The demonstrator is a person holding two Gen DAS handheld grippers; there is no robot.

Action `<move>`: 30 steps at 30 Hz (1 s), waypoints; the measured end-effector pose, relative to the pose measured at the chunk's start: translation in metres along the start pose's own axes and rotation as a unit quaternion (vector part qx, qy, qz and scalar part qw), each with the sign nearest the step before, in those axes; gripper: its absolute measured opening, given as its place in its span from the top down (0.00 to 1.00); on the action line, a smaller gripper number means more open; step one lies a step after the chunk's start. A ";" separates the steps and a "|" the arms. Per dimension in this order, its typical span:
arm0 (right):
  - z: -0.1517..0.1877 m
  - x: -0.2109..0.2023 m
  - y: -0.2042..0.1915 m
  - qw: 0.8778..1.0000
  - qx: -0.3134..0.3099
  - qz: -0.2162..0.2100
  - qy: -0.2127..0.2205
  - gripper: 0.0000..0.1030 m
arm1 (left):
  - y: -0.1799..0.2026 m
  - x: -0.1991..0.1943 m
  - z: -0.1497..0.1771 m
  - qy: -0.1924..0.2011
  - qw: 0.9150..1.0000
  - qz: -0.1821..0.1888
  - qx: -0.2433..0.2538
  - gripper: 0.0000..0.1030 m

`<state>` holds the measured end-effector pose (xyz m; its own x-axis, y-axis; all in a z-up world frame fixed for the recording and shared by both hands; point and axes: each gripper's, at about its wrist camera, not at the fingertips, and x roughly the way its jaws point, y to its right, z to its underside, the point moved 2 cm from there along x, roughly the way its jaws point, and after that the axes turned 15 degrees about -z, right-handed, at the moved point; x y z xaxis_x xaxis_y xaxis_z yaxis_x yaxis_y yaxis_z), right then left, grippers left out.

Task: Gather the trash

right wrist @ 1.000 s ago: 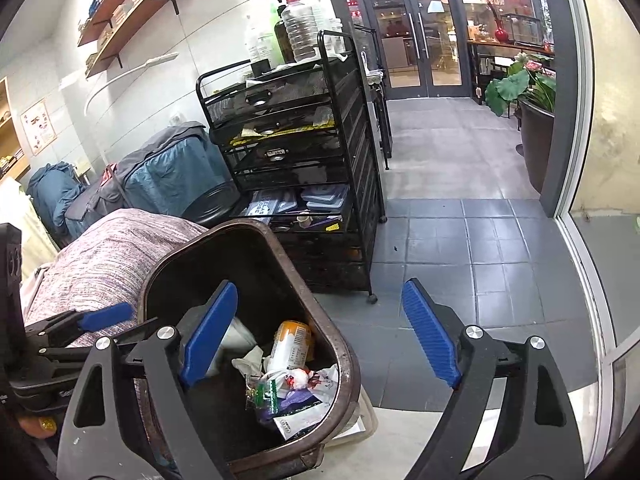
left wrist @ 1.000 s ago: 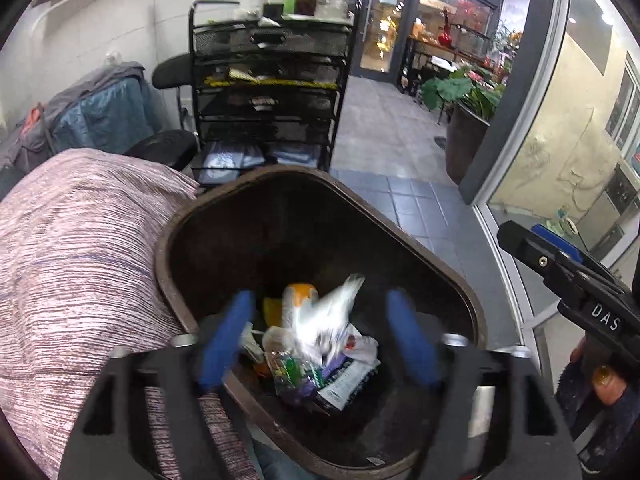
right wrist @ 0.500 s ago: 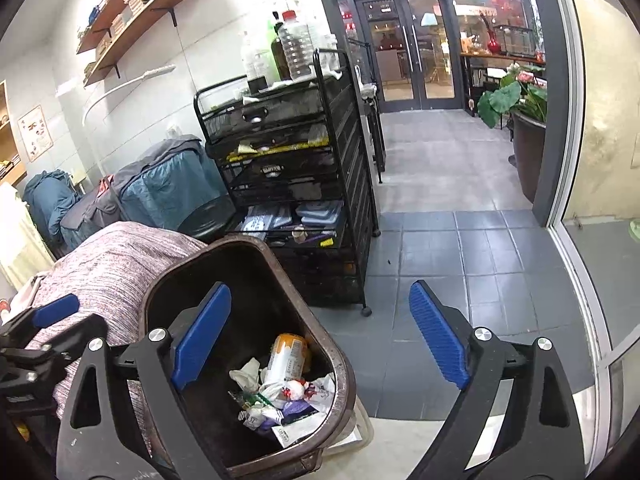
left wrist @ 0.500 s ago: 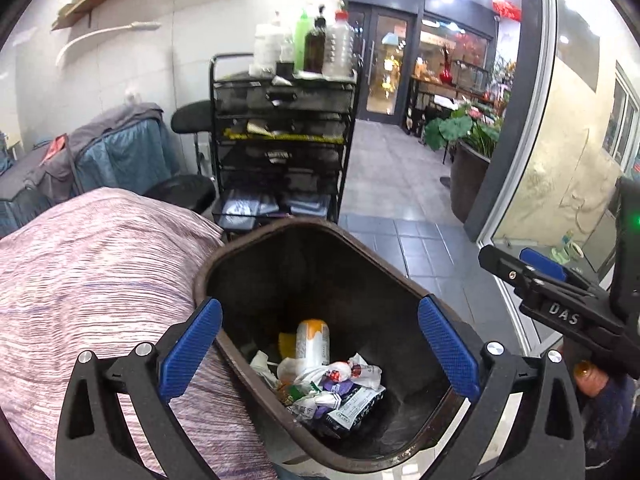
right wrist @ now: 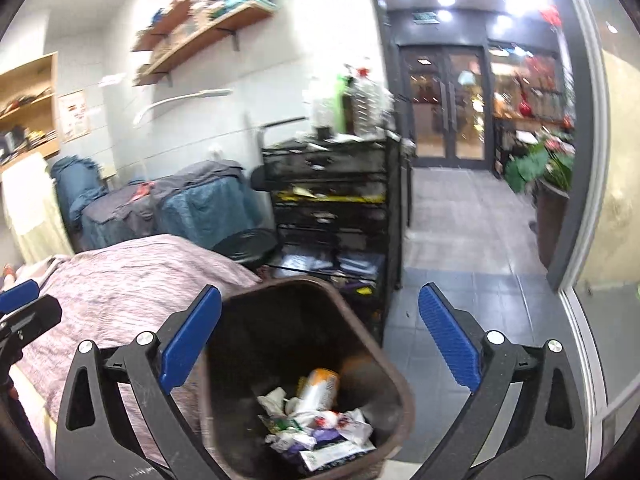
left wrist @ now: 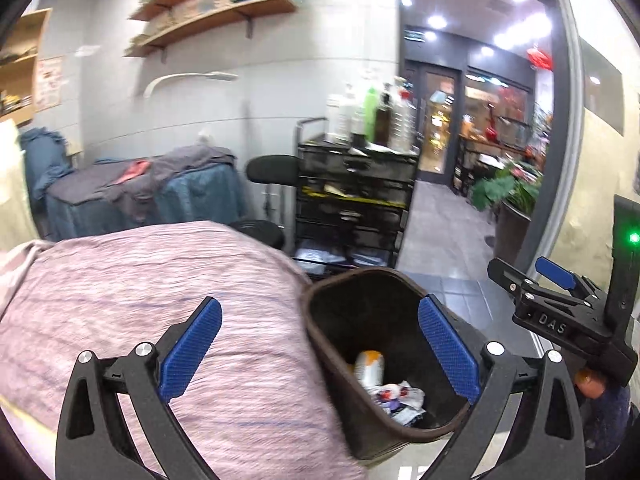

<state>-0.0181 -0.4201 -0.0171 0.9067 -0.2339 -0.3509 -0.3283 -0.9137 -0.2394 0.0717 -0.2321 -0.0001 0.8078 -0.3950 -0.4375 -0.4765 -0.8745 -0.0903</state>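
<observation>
A dark brown trash bin [left wrist: 320,312] stands beside a bed; it also shows in the right wrist view [right wrist: 288,300]. Inside lie crumpled wrappers [right wrist: 320,428] and an orange-and-white can [right wrist: 320,386], also seen in the left wrist view [left wrist: 370,364]. My left gripper [left wrist: 320,356] is open and empty, raised above the bed edge and the bin's left rim. My right gripper [right wrist: 320,352] is open and empty, above the bin. The right gripper also shows in the left wrist view [left wrist: 552,280], to the right of the bin.
A bed with a pink striped cover [left wrist: 140,300] lies left of the bin. A black wire cart [right wrist: 332,208] with bottles on top stands behind it. Grey tiled floor [right wrist: 460,240] leads to glass doors. A potted plant [left wrist: 512,200] stands at the right.
Both grippers have lifted up and back from the bin. The left gripper has opened wide and swung left over the bed; the wrapper once between its fingers now lies in the bin.
</observation>
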 end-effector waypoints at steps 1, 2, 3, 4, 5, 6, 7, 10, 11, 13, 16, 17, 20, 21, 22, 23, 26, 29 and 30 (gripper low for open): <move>0.000 -0.001 -0.010 1.000 -0.007 -0.007 0.004 0.06 | -0.008 -0.003 0.001 0.004 1.000 -0.009 -0.006 0.06; -0.001 -0.002 -0.018 1.000 -0.012 -0.009 0.007 0.06 | -0.016 -0.008 0.003 0.009 1.000 -0.022 -0.011 0.06; -0.001 -0.003 -0.028 1.000 -0.019 -0.012 0.011 0.06 | -0.025 -0.012 0.004 0.014 0.999 -0.039 -0.015 0.06; -0.001 -0.004 -0.036 0.999 -0.025 -0.015 0.014 0.06 | -0.033 -0.017 0.006 0.019 0.998 -0.055 -0.017 0.06; 0.001 -0.004 -0.048 0.999 -0.035 -0.023 0.014 0.06 | -0.040 -0.019 0.008 0.023 0.997 -0.066 -0.020 0.06; 0.001 -0.004 -0.056 0.999 -0.041 -0.031 0.013 0.06 | -0.049 -0.023 0.010 0.026 0.996 -0.078 -0.024 0.06; 0.003 -0.004 -0.066 0.998 -0.048 -0.040 0.011 0.06 | -0.057 -0.026 0.013 0.026 0.995 -0.092 -0.032 0.06; 0.009 -0.007 -0.097 0.995 -0.069 -0.064 0.010 0.06 | -0.080 -0.037 0.018 0.031 0.990 -0.127 -0.053 0.06; 0.011 -0.007 -0.105 0.995 -0.074 -0.071 0.012 0.06 | -0.089 -0.042 0.020 0.032 0.987 -0.147 -0.063 0.06; 0.014 -0.008 -0.123 0.993 -0.082 -0.088 0.017 0.06 | -0.104 -0.050 0.023 0.036 0.980 -0.181 -0.076 0.06; 0.023 -0.010 -0.149 0.988 -0.089 -0.124 0.008 0.06 | -0.122 -0.064 0.029 0.048 0.968 -0.229 -0.095 0.06; 0.025 -0.011 -0.157 0.987 -0.089 -0.132 0.005 0.06 | -0.128 -0.069 0.031 0.052 0.964 -0.241 -0.101 0.06; 0.033 -0.015 -0.178 0.982 -0.099 -0.158 0.000 0.06 | -0.142 -0.080 0.036 0.056 0.959 -0.253 -0.113 0.06; 0.035 -0.015 -0.185 0.981 -0.104 -0.166 -0.002 0.06 | -0.146 -0.085 0.039 0.057 0.958 -0.256 -0.120 0.06; 0.037 -0.017 -0.191 0.979 -0.108 -0.172 -0.003 0.06 | -0.150 -0.088 0.040 0.057 0.956 -0.259 -0.125 0.06; 0.040 -0.019 -0.197 0.977 -0.113 -0.179 -0.004 0.06 | -0.154 -0.092 0.043 0.058 0.954 -0.264 -0.130 0.06; 0.046 -0.023 -0.212 0.973 -0.124 -0.195 -0.008 0.06 | -0.163 -0.102 0.052 0.056 0.949 -0.277 -0.143 0.06; 0.049 -0.025 -0.219 0.970 -0.130 -0.206 -0.012 0.06 | -0.166 -0.107 0.059 0.051 0.947 -0.281 -0.146 0.06; 0.049 -0.025 -0.220 0.970 -0.130 -0.207 -0.011 0.06 | -0.166 -0.109 0.062 0.051 0.946 -0.283 -0.147 0.06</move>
<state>0.0186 -0.1968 -0.0005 0.9396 0.1753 -0.2941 0.1430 -0.9814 -0.1281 0.0417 -0.0262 0.0074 0.9408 0.1485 -0.3046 0.1481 -0.9887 -0.0245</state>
